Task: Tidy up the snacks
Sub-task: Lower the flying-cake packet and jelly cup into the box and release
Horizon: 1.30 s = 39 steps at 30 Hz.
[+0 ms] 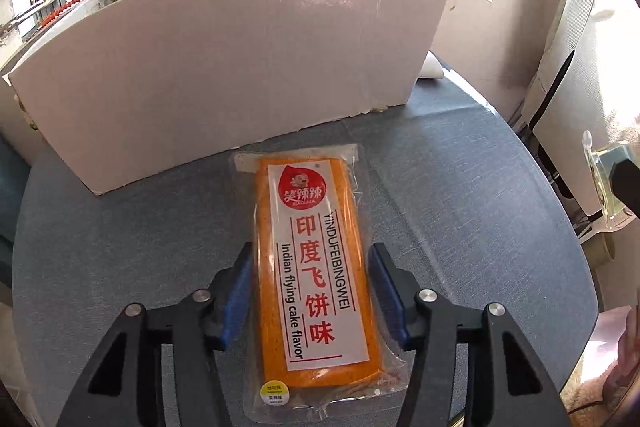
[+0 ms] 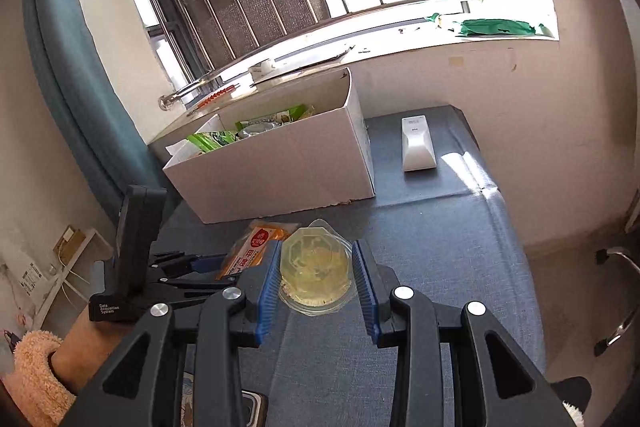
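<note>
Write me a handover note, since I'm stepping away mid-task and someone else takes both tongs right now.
Left tongs: open, fingers either side of the orange snack pack lying flat on the table; not gripped yet.
Right tongs: shut on the jelly cup, held above the table.
White box stands behind both, by the window, with several snacks already inside.
Left to do: drop the jelly cup in the box, then grip the pack and box it.
</note>
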Tool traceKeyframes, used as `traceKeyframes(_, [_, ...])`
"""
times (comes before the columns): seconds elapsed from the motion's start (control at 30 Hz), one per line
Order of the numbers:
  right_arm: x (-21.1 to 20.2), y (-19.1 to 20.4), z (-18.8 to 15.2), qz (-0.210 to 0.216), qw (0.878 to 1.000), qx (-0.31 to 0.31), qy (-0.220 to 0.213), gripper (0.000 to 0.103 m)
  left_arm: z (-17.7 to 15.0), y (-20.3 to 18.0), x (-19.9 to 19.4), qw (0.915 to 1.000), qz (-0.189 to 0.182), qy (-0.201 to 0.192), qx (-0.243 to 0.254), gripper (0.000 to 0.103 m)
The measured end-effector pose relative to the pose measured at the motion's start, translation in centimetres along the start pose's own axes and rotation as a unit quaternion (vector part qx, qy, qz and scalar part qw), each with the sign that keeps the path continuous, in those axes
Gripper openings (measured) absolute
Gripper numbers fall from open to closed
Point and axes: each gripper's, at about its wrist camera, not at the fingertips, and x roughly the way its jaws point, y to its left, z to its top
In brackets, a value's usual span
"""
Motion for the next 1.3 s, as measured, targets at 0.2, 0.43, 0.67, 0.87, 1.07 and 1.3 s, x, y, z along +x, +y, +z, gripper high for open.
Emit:
traceKeyframes(0.2, [0.0, 0.6, 0.7, 0.010, 1.000, -0.003, -0.005, 0.039, -0.6, 1.5, -6.6, 0.9964, -0.033, -0.075, -0.020, 0.060])
traceKeyframes(0.43, [1.1, 2.5, 5.0, 0.042, 0.999, -0.018, -0.019, 0.039, 3.7, 4.2, -13.6, 0.9841, -0.050, -0.167, -0.037, 0.060])
traceKeyframes(0.67, [5.0, 5.2, 12.8, 0.066, 0.997, -0.038, -0.017, 0.039, 11.9, 7.2, -15.0, 0.9744, -0.048, -0.212, -0.055, 0.060])
traceKeyframes(0.87, [11.3, 5.1, 18.7, 0.027, 0.999, -0.037, 0.018, 0.039, 17.9, 11.2, -11.1, 0.9785, -0.039, -0.178, -0.097, 0.060])
traceKeyframes(1.07, [15.8, 3.6, 21.1, -0.012, 0.999, -0.022, 0.043, 0.077, 20.1, 13.0, -7.0, 0.9834, -0.031, -0.132, -0.120, 0.095])
traceKeyframes(1.3, [15.2, 2.2, 20.1, -0.037, 0.999, 0.011, 0.013, 0.103, 18.0, 13.8, -9.6, 0.9786, -0.004, -0.172, -0.112, 0.103])
